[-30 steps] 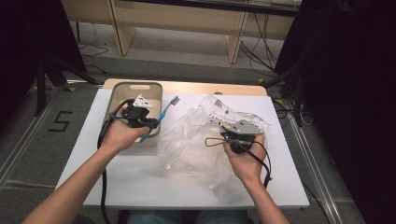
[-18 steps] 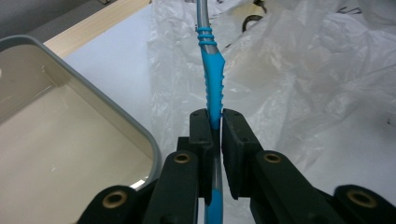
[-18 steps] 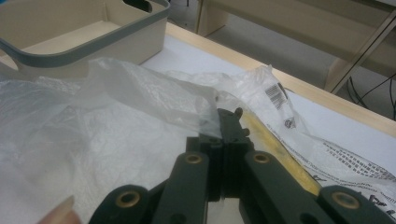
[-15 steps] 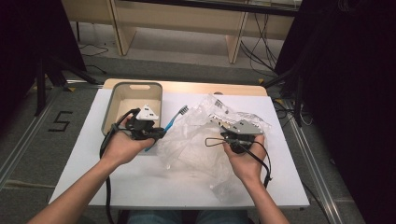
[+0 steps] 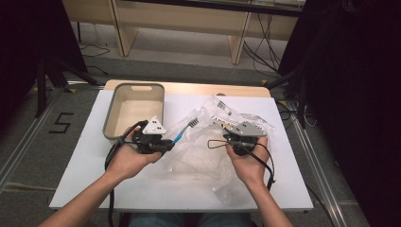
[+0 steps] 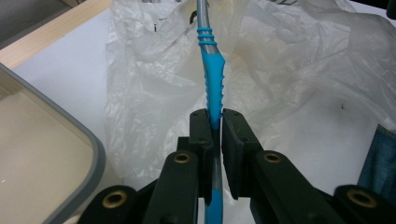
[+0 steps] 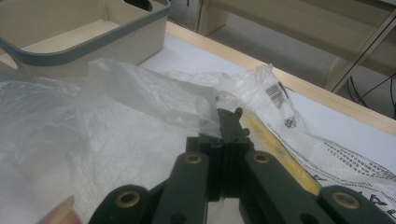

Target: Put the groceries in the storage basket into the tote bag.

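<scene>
A blue toothbrush [image 5: 183,131] with a clear neck [image 6: 212,88] sticks out from my left gripper [image 5: 168,143], whose jaws [image 6: 215,122] are shut on its handle. Its head points up and right, over the left edge of a crumpled clear plastic bag [image 5: 203,151]. In the left gripper view the bag [image 6: 289,60] lies just beyond the brush. My right gripper [image 5: 228,128] is shut on a fold of the bag [image 7: 116,107] and holds it up a little; the jaws [image 7: 223,135] are closed with film between them.
A beige tray with a grey rim [image 5: 109,130] stands at the back left of the white tabletop [image 5: 85,161], close to my left hand; its rim [image 7: 70,53] lies beyond the bag. Barcode labels [image 7: 275,93] mark the bag. A yellowish strip [image 7: 266,140] lies beside my right jaws.
My left hand has carried the toothbrush rightwards, from over the tray to the bag's left edge. The right hand and the bag have stayed put.
</scene>
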Motion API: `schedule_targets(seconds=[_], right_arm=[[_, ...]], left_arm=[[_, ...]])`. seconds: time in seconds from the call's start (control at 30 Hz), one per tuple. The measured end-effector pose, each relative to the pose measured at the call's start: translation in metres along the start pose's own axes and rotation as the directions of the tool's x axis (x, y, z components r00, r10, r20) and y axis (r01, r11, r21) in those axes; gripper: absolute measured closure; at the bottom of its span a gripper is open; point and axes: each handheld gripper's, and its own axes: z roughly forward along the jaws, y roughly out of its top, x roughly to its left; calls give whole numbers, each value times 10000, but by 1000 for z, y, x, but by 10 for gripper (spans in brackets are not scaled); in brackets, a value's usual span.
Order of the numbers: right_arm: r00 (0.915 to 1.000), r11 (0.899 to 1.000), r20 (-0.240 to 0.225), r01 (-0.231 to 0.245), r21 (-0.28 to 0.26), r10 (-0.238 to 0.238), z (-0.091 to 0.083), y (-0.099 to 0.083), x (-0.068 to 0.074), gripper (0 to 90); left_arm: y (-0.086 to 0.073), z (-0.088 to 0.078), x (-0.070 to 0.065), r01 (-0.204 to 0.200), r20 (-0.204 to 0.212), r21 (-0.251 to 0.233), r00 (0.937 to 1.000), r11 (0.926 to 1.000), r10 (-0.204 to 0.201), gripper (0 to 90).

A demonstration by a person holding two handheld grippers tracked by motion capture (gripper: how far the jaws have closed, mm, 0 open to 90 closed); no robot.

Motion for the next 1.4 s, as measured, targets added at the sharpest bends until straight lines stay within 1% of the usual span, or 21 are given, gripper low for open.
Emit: schedule_targets(seconds=[0.33,0.4,0.47,0.5,0.7,0.93,1.03,1.17,1.3,1.4], right_arm=[[10000,10000,-24,3,33,-3,0,0,0,900],[10000,10000,-19,9,33,-9,1,0,0,900],[10000,10000,-19,12,35,-12,0,0,0,900],[10000,10000,-22,13,35,-13,0,0,1,900],[10000,10000,-25,-2,50,2,0,0,0,900],[10000,10000,-21,-4,16,4,0,0,1,900],[10000,10000,-20,-18,4,18,0,0,1,900],[10000,10000,-30,-23,-9,23,0,0,1,900],[10000,10000,-30,-20,-10,20,-1,0,1,900],[10000,10000,-33,-19,-10,19,-1,0,1,900]], left_arm=[[-6,8,-12,-134,289,207,9995,9997,128,826],[-7,9,-15,-234,329,246,9992,9994,226,826],[-8,10,-18,-235,387,270,9990,9994,225,826],[-8,11,-19,-313,434,326,9986,9990,298,825],[-11,20,-29,-501,673,556,9967,9972,463,826],[-14,35,-37,-671,749,926,9954,9934,602,826],[-14,40,-41,-675,769,1045,9953,9922,596,826],[-14,48,-45,-740,709,1215,9953,9898,658,825],[-13,54,-47,-758,739,1312,9950,9885,665,826],[-13,59,-48,-797,617,1367,9955,9874,718,825]])
